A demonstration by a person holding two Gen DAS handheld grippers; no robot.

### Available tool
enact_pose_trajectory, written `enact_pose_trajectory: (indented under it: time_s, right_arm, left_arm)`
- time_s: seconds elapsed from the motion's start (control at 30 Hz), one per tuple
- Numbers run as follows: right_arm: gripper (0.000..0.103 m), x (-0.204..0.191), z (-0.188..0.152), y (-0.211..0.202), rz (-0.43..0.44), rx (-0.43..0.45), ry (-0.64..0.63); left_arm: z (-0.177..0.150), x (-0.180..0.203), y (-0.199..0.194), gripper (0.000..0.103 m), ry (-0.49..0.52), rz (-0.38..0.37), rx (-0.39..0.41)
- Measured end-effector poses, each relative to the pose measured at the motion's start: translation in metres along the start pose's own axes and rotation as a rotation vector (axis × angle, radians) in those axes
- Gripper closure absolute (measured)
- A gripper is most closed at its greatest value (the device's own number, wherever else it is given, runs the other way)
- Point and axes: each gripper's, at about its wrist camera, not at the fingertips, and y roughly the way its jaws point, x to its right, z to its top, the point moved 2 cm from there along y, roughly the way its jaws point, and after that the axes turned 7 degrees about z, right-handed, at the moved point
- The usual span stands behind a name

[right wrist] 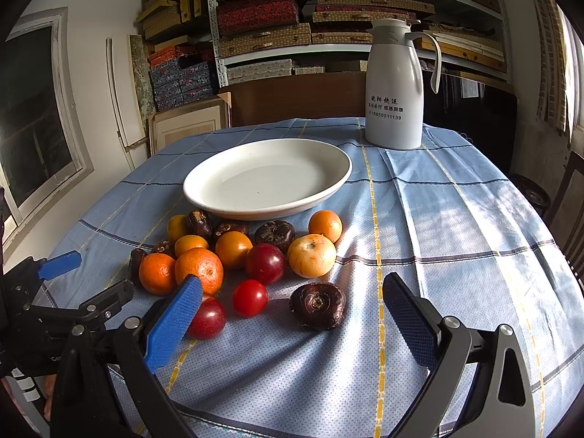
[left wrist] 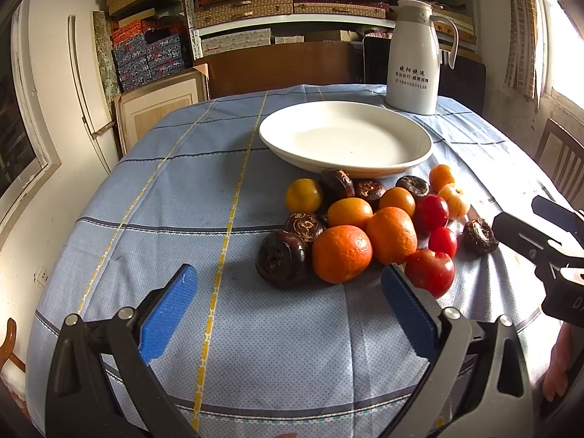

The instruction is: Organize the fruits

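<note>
A pile of fruit lies on the blue checked tablecloth in front of an empty white plate (left wrist: 419,146) (right wrist: 339,171): oranges (left wrist: 341,253) (right wrist: 199,264), dark water chestnuts (left wrist: 283,257) (right wrist: 317,306), red fruits (left wrist: 430,272) (right wrist: 250,297) and a pale yellow fruit (right wrist: 311,255). My left gripper (left wrist: 288,292) is open and empty, its fingers just short of the near orange and chestnut. My right gripper (right wrist: 292,303) is open and empty, its fingers either side of a red fruit and the lone chestnut. The right gripper's body also shows at the right edge of the left wrist view (left wrist: 540,241).
A white thermos jug (left wrist: 414,58) (right wrist: 396,84) stands behind the plate at the table's far edge. Shelves of boxes (left wrist: 292,3) fill the back wall. A wooden chair (left wrist: 564,160) stands to the right of the table.
</note>
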Motion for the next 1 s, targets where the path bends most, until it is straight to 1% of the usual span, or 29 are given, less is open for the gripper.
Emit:
enact_pose_trajectory:
  time_s: [1.0]
  right_arm:
    - [0.003, -0.0005, -0.0057, 0.0036, 0.002, -0.011, 0.009]
  left_arm:
    - [-0.0021, 0.0019, 0.0008, 0.004, 0.002, 0.000, -0.002]
